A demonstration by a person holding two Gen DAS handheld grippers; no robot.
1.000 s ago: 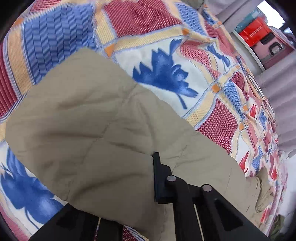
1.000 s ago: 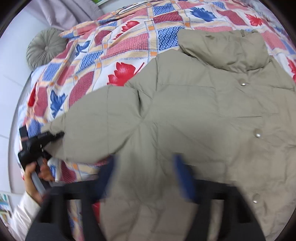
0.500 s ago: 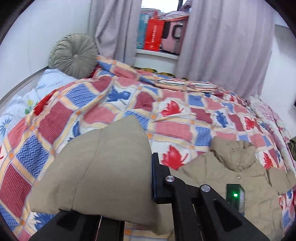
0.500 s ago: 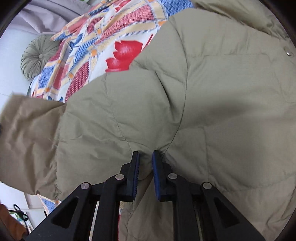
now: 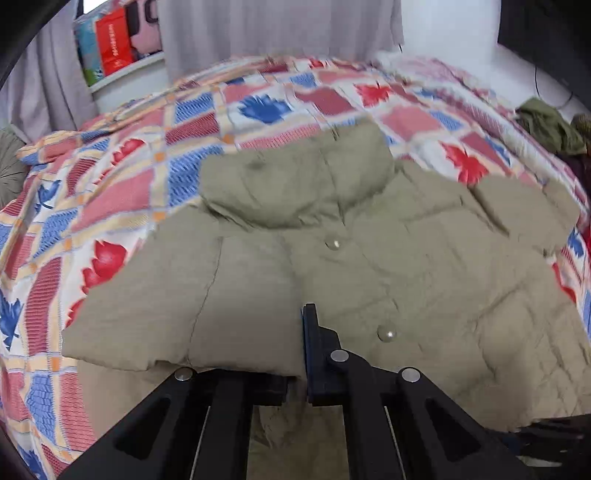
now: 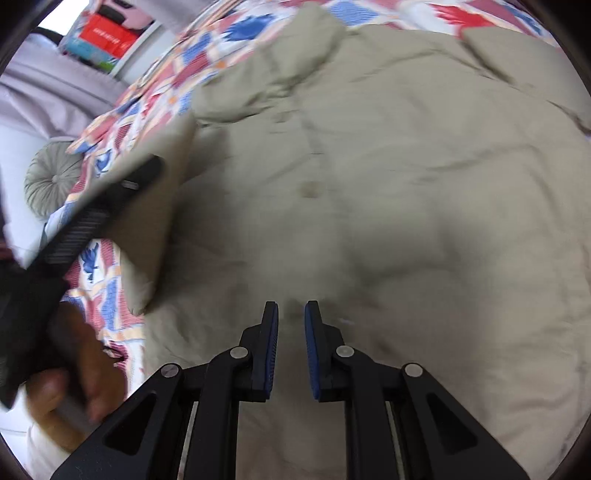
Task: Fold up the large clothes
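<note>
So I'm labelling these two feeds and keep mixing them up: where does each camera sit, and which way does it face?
Left wrist: sits on the left gripper, looking down its fingers across the khaki jacket towards the curtains; its fingers clamp the sleeve.
Right wrist: sits on the right gripper, facing down at the jacket front; the left gripper and the hand holding it show at left.
Shared: jacket, patterned bedspread, red box on the sill.

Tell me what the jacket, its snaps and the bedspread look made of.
Jacket: matte khaki woven shell, likely padded synthetic; stitched quilt lines, puffy folds. Snaps: glossy, pearly, plastic or metal; they catch light. Bedspread: printed woven fabric, perhaps cotton; flat patchwork with leaf motifs.
</note>
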